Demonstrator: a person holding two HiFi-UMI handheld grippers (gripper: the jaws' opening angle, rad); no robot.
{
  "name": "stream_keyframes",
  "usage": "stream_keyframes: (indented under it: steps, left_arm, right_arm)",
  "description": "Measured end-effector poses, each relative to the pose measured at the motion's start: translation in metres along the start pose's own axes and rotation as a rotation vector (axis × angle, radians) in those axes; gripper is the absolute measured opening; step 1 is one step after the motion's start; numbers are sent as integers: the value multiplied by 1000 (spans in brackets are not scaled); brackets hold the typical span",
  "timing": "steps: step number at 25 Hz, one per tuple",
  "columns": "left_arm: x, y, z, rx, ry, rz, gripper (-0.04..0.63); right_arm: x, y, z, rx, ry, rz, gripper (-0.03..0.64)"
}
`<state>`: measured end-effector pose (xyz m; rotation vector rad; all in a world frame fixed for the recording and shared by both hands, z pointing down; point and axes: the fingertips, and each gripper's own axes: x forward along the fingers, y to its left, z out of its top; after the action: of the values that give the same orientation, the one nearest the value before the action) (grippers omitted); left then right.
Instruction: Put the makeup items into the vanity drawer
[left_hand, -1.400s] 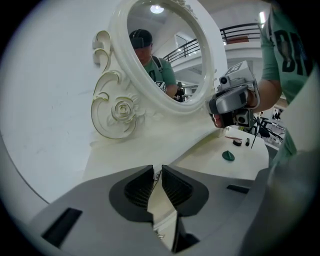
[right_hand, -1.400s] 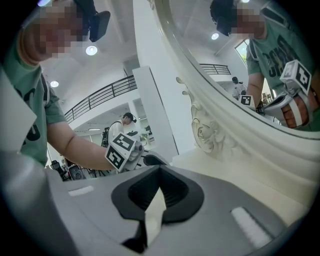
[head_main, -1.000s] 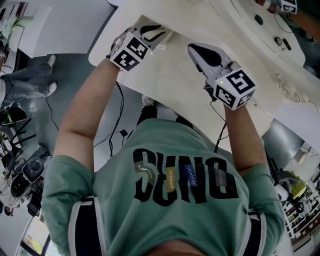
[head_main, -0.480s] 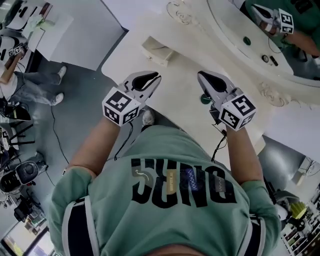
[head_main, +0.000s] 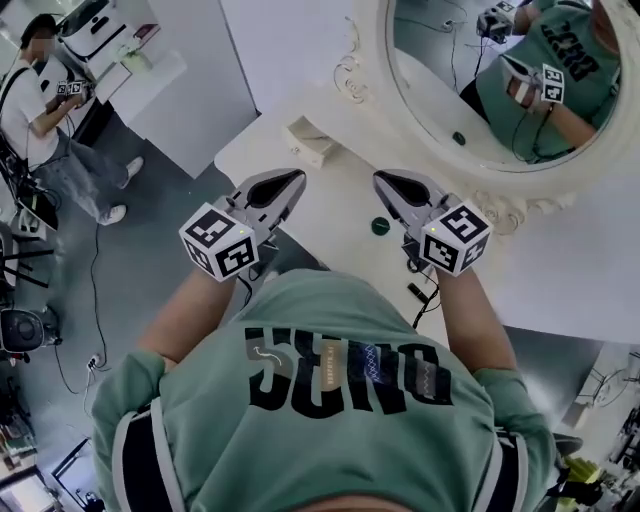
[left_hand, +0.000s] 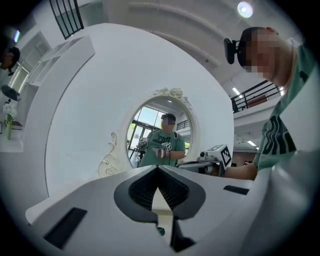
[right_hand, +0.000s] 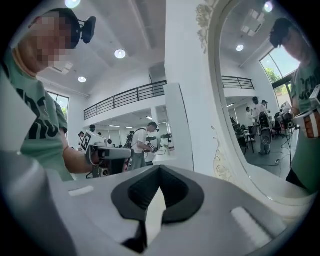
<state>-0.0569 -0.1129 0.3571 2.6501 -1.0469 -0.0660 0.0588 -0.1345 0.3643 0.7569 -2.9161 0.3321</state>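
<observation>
The white vanity top (head_main: 330, 200) lies under both grippers. A small round green item (head_main: 380, 226) rests on it between them, nearer the right one. A small dark item (head_main: 418, 291) lies by the vanity's near edge, beside the right forearm. My left gripper (head_main: 292, 180) hovers above the vanity's left part, shut and holding nothing; its own view shows the jaws (left_hand: 159, 170) meeting at the tips. My right gripper (head_main: 385, 182) is level with it, also shut and empty (right_hand: 160, 170). Both point toward the mirror.
An oval mirror (head_main: 500, 80) in an ornate cream frame stands behind the vanity and reflects the person and the grippers. A small cream box (head_main: 310, 140) sits on the vanity's far left. A person (head_main: 40, 90) stands at the upper left; cables (head_main: 95, 300) run over the grey floor.
Both grippers have drawn back from the cream box toward the body. The left jaws have gone from open to shut. The view has lifted, bringing the mirror into sight.
</observation>
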Motion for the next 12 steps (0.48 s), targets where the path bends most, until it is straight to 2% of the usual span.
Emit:
stream_keyframes:
  steps: [3,8,12]
  left_arm:
    - [-15,-8,10,-15,-14,-12,3]
    - [-19,-6,27,17,-5,-86,3]
    - [-22,-7,31,18,-2,-119,3]
  right_arm:
    - [-4,14,6,3,2,-32,9]
    - [-9,24,16,71,-78,-105,8]
    - [-11,31,14,74,-95,-145,8]
